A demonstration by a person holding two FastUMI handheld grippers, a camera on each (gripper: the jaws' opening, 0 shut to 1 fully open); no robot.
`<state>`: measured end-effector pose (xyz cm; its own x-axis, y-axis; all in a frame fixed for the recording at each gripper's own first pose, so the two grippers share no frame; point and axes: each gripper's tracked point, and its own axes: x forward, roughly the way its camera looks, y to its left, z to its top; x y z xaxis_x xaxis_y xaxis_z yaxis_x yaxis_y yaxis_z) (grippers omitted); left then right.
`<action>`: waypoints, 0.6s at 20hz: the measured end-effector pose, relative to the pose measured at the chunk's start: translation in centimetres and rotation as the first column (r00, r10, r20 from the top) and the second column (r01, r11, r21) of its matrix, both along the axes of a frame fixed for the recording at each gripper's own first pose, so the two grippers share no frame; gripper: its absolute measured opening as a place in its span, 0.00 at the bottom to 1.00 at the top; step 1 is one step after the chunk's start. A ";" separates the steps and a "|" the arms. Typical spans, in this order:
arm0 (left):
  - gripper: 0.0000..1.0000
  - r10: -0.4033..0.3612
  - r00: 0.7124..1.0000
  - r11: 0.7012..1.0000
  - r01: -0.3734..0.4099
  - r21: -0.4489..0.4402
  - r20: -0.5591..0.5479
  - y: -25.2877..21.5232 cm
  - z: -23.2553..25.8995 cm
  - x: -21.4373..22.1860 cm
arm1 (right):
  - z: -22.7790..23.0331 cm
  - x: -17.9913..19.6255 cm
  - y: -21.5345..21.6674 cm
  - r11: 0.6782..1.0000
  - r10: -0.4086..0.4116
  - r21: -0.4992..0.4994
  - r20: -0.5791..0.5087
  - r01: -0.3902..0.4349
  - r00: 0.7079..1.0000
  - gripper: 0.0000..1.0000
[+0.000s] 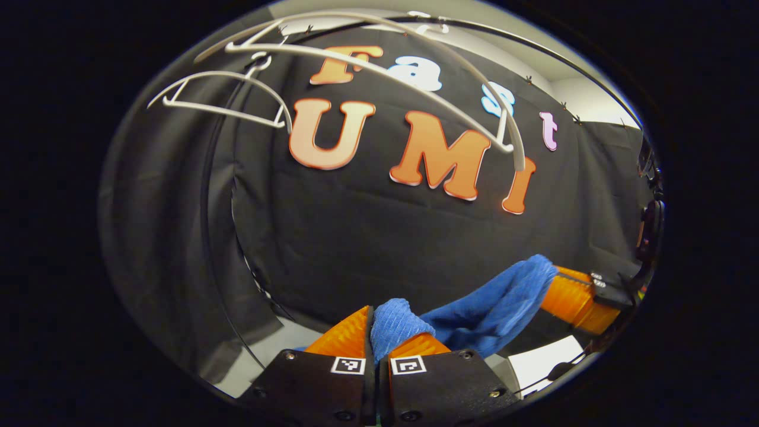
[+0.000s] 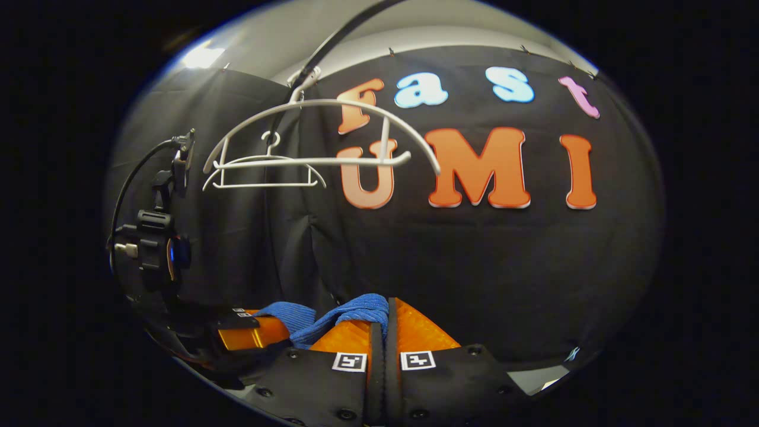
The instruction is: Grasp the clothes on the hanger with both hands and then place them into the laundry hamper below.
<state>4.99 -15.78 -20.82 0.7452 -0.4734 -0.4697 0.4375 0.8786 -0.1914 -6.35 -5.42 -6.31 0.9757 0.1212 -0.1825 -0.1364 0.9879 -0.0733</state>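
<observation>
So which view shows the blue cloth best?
The left gripper view: the blue cloth stretches wide from the left gripper to the right gripper's fingers. The right gripper view shows a low bunched strip of it.

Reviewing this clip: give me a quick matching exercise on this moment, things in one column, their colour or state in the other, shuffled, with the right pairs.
Things:
1. blue cloth
2. white hangers
3. left gripper
4. gripper fingers

States:
A. orange, ridged
B. bare, hanging up high with nothing on them
C. shut on one end of the fabric
D. stretched between the two grippers

Pairs: 1-D, 2-B, 3-C, 4-A
</observation>
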 end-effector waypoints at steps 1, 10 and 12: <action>0.03 -0.004 0.999 1.000 0.004 0.014 -0.036 -0.2 -2.0 -0.5 | -1.9 -0.1 -0.5 1.000 -0.018 0.010 -0.055 0.019 0.998 0.08; 0.04 0.137 0.865 0.981 -0.051 0.187 -0.484 2.0 -13.9 -7.6 | -18.4 -2.1 -3.1 0.995 -0.076 0.015 -0.544 0.101 0.836 0.08; 0.05 0.185 0.826 0.969 -0.064 0.238 -0.533 3.1 -14.6 -9.3 | -20.8 -2.6 -3.0 0.994 -0.082 0.008 -0.599 0.108 0.796 0.08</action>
